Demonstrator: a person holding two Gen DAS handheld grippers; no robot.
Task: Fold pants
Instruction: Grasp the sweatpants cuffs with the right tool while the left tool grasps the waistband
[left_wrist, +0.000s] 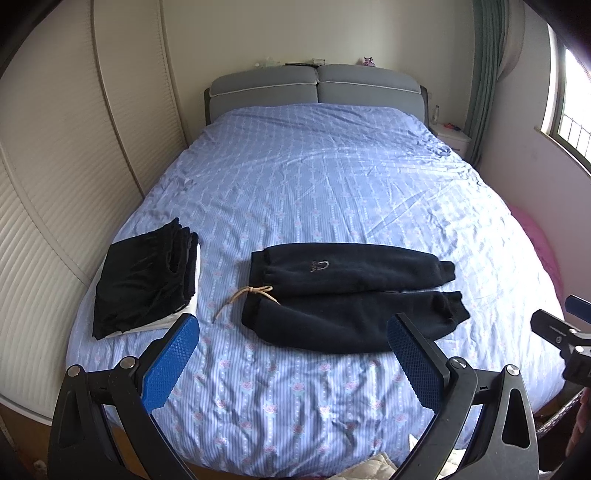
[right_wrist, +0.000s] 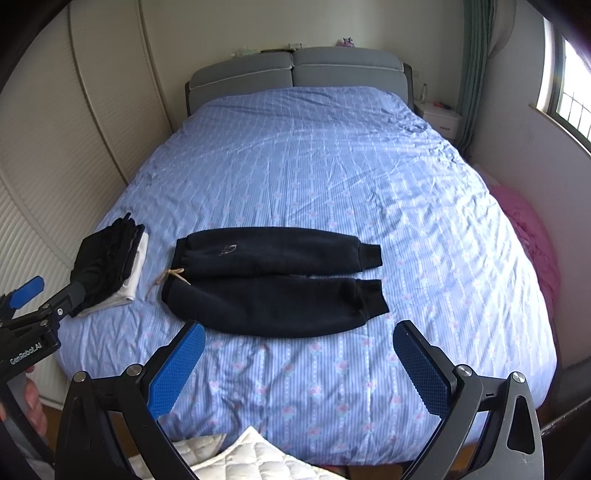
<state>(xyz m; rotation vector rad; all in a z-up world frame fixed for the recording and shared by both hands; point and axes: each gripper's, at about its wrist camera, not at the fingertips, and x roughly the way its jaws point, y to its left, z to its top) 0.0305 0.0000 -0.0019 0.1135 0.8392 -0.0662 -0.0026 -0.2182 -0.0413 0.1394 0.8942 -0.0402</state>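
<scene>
A bed with a blue striped, flower-printed cover fills both views, its grey headboard at twelve o'clock. Dark pants lie flat across the near half of the cover, waistband toward nine o'clock, both cuffs toward three, legs side by side and touching. At nine o'clock from them sits a pile of folded clothes, black on white, well apart. A tan drawstring trails from the waistband. The left gripper and right gripper hover near the foot, fingers spread wide, holding nothing.
</scene>
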